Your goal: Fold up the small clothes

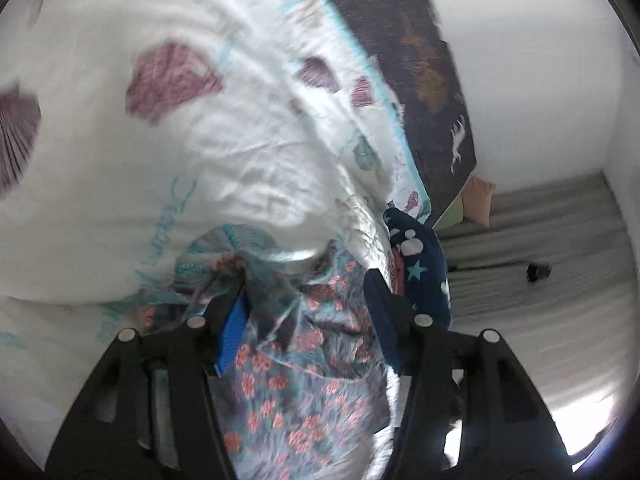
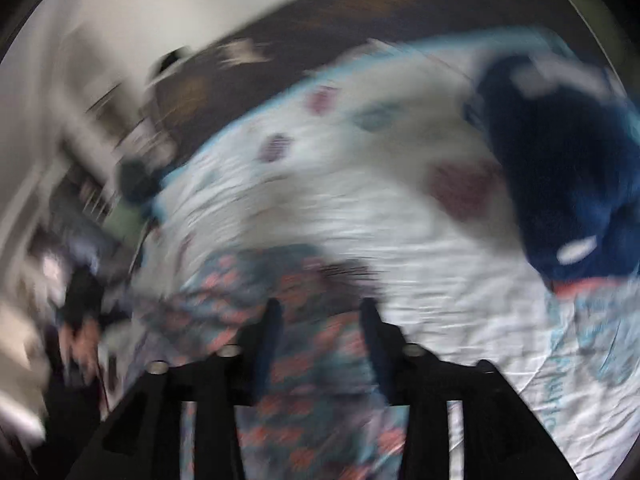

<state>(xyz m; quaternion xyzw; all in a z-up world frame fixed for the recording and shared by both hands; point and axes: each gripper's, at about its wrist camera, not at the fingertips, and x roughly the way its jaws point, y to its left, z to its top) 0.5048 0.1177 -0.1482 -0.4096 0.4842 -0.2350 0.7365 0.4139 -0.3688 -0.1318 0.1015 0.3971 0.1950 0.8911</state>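
A small floral garment, teal with coral flowers, is seen bunched on a white bedsheet printed with purple shells and edged in light blue. In the left wrist view the fabric is gathered up between the 2 fingers of the left gripper, which are set fairly wide apart with cloth filling the gap; whether it is pinched cannot be told. In the blurred right wrist view the same garment is seen between and beneath the fingers of the right gripper, parted narrowly; a grip cannot be confirmed. A navy garment with white stars is seen just beside the floral one, and a dark patterned rug beyond the bed.
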